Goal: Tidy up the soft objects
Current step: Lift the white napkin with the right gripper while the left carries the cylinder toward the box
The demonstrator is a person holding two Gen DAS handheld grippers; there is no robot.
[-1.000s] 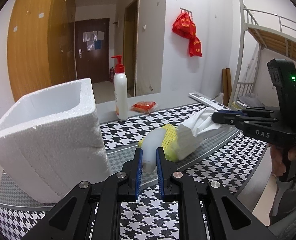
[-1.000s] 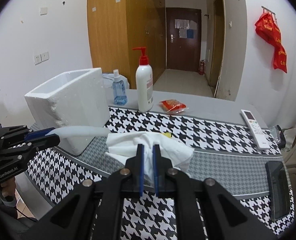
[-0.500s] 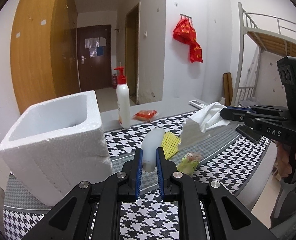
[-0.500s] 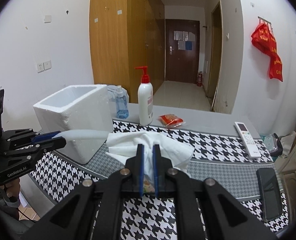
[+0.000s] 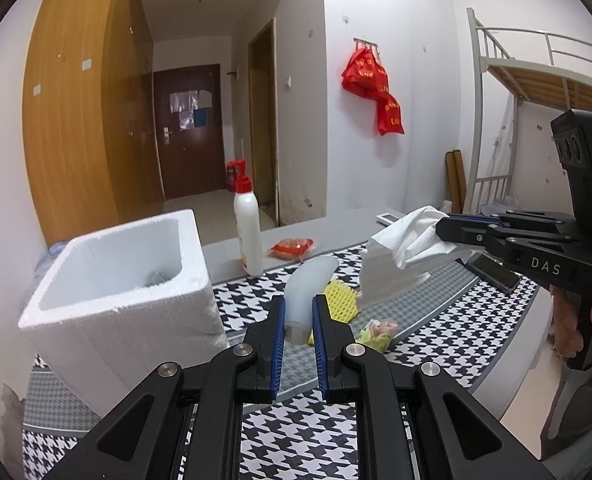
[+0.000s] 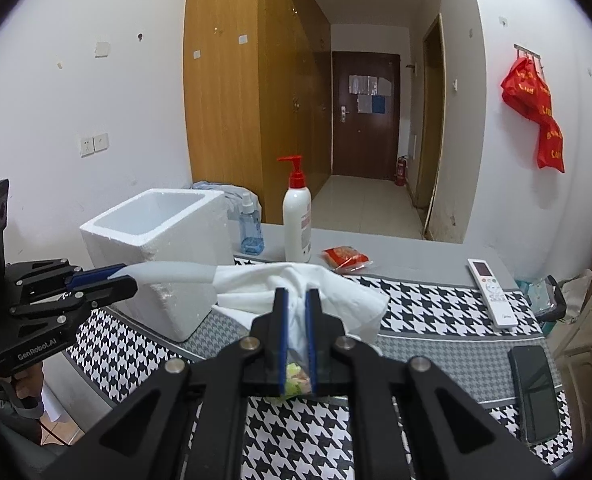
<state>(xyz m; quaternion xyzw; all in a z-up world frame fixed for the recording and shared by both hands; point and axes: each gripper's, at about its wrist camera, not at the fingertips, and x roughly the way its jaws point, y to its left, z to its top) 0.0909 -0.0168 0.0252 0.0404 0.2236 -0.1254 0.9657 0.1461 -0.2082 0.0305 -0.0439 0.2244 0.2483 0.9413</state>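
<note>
My left gripper is shut on a pale, translucent foam strip that curves up and away from its fingers. To its right, my right gripper is shut on a crumpled white tissue held above the table. In the right wrist view the tissue bunches around the right gripper. The left gripper holds the strip out towards the tissue. A yellow foam net and a small green-and-pink bundle lie on the cloth below. An open white styrofoam box stands at the left.
A red-capped pump bottle, a blue spray bottle and a red packet stand behind the box. A remote and a dark phone lie at the right. A hand holds the right gripper's grip near the table edge.
Both grippers have risen with their loads. The tissue has lifted clear of the yellow net, and the green-and-pink bundle now shows on the cloth.
</note>
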